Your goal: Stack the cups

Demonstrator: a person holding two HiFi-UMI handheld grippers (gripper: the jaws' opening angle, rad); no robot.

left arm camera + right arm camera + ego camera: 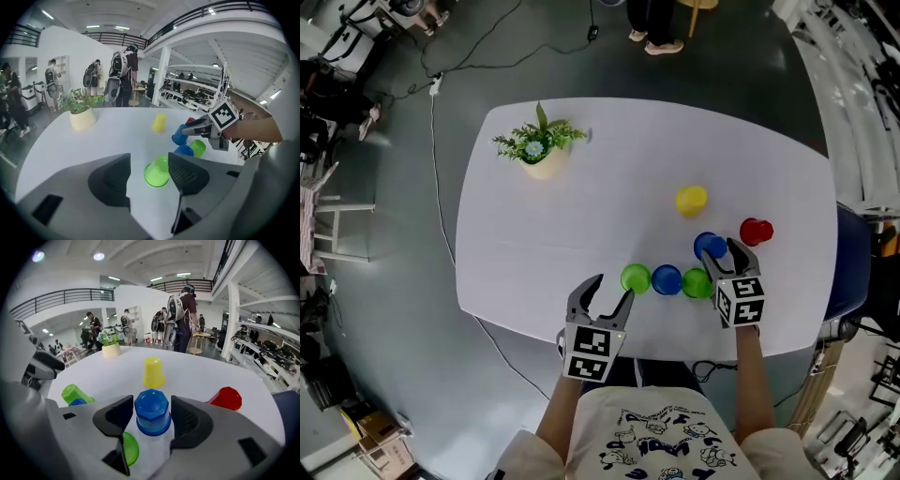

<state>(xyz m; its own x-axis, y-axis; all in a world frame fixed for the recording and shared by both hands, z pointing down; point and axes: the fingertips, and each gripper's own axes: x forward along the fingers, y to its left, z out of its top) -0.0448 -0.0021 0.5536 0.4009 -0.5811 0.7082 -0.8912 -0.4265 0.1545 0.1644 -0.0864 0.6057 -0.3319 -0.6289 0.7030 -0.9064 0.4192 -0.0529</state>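
Several small cups stand upside down on the white table (534, 234). My right gripper (724, 255) straddles a blue cup (710, 247) (152, 411) that rests on the table; its jaws stand close on both sides without visibly pressing. A red cup (757, 231) (226, 398) is to its right and a yellow cup (691, 200) (153, 373) lies beyond. A row of green cup (636, 277), blue cup (667, 279) and green cup (697, 282) lines the near edge. My left gripper (609, 292) is open, with the left green cup (157, 172) just ahead of its fingertips.
A cream pot with a green plant (542, 150) stands at the table's far left corner. The near table edge runs just under both grippers. People stand beyond the table's far side (180, 319), and cables cross the grey floor (441, 84).
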